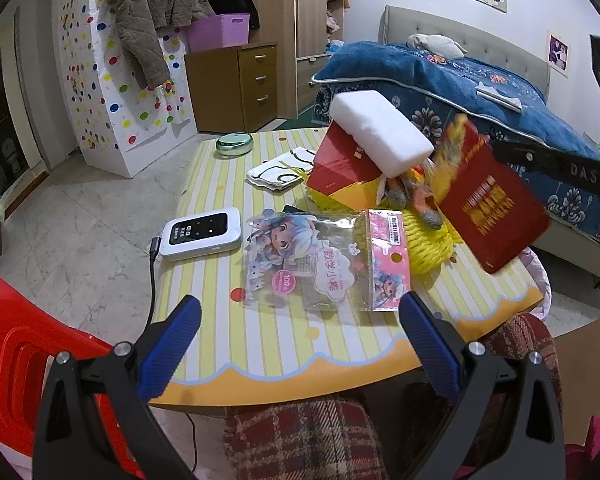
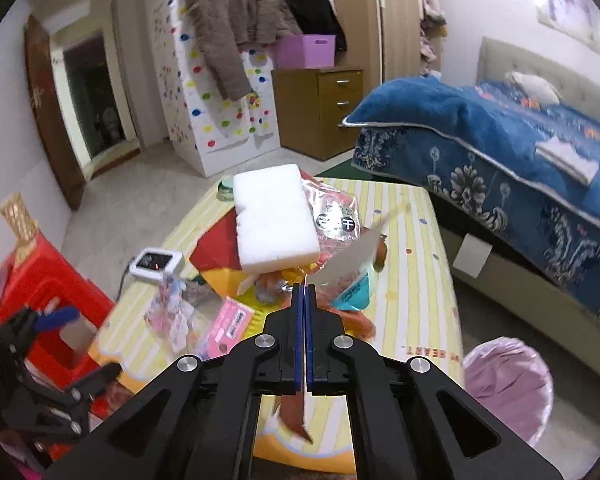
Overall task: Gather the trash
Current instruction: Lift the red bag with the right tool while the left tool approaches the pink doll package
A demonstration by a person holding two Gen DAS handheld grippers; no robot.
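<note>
Right gripper (image 2: 302,286) clamped on red card (image 1: 490,200), lifted above table (image 1: 300,344) right side, near trash bin (image 2: 508,384). Left gripper (image 1: 300,312) wide, empty, over near edge.

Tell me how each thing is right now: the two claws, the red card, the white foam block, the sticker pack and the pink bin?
Left claw: open, holding nothing, above the table edge.
Right claw: shut on the red card.
Red card: lifted off the table, tilted.
White foam block: resting tilted on the pile of trash.
Sticker pack: lying flat on the table.
Pink bin: open, beside the table.
</note>
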